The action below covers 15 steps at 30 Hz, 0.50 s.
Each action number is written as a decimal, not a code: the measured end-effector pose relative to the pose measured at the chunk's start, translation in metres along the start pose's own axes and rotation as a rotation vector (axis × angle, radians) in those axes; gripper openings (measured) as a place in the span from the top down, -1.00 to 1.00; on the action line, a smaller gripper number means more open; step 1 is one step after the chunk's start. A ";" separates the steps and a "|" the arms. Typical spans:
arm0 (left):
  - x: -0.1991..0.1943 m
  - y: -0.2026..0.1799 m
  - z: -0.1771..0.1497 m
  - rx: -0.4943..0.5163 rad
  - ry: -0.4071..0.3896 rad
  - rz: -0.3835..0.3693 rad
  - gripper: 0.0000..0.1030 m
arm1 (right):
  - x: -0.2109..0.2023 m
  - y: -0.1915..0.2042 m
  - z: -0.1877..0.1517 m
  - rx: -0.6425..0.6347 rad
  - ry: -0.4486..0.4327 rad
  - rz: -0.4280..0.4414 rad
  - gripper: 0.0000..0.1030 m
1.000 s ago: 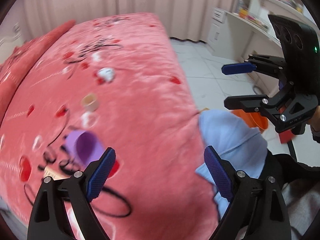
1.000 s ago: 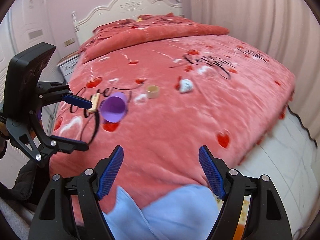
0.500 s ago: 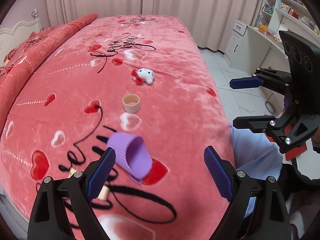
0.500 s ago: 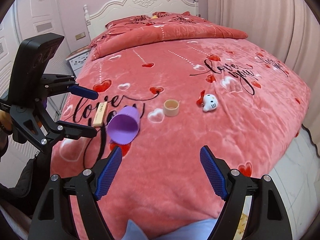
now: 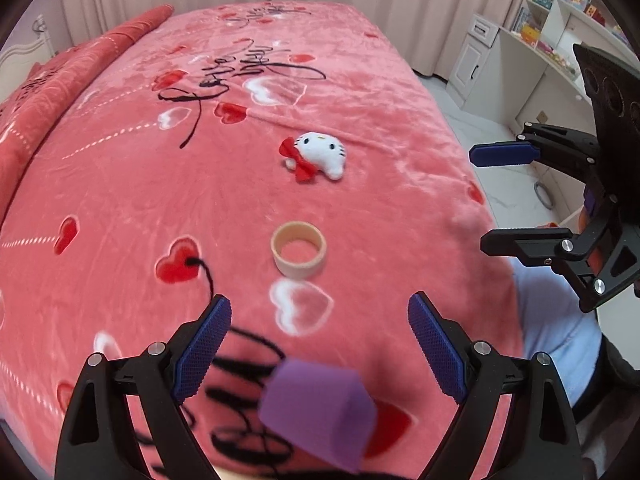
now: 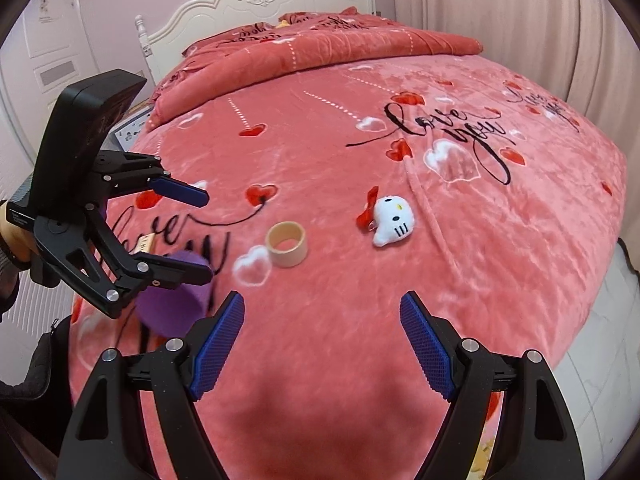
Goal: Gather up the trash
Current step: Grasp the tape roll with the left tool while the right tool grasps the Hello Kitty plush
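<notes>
I hold both sets of jaws spread, nothing pinched. The purple cup (image 5: pixel 318 412) lies on its side low in the frame, under my left gripper (image 5: pixel 318 344); the tape ring (image 5: pixel 298 254) sits mid-frame on the bed (image 5: pixel 360 100). My worry — soft plush lets the cup roll or crush, and the right gripper (image 6: pixel 322 344) crowds in.

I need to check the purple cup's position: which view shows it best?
Left wrist: the purple cup lies blurred but unblocked between the open left gripper fingers. In the right wrist view that gripper's lower finger partly hides it.
</notes>
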<state>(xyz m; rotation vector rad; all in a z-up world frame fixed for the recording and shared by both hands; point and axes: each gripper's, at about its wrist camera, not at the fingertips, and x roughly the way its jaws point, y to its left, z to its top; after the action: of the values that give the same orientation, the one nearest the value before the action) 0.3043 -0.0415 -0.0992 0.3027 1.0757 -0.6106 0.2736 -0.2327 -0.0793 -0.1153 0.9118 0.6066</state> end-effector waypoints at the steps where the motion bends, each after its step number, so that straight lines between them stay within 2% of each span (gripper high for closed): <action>1: 0.005 0.003 0.003 0.003 0.008 -0.005 -0.73 | 0.007 -0.003 0.003 0.004 0.005 0.002 -0.54; 15: 0.068 0.025 0.028 0.090 0.078 -0.087 -0.73 | 0.083 -0.041 0.031 0.003 0.043 0.009 -0.54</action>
<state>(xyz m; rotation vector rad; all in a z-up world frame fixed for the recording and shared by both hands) 0.3627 -0.0573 -0.1482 0.3621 1.1428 -0.7312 0.3557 -0.2194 -0.1302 -0.1224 0.9547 0.6129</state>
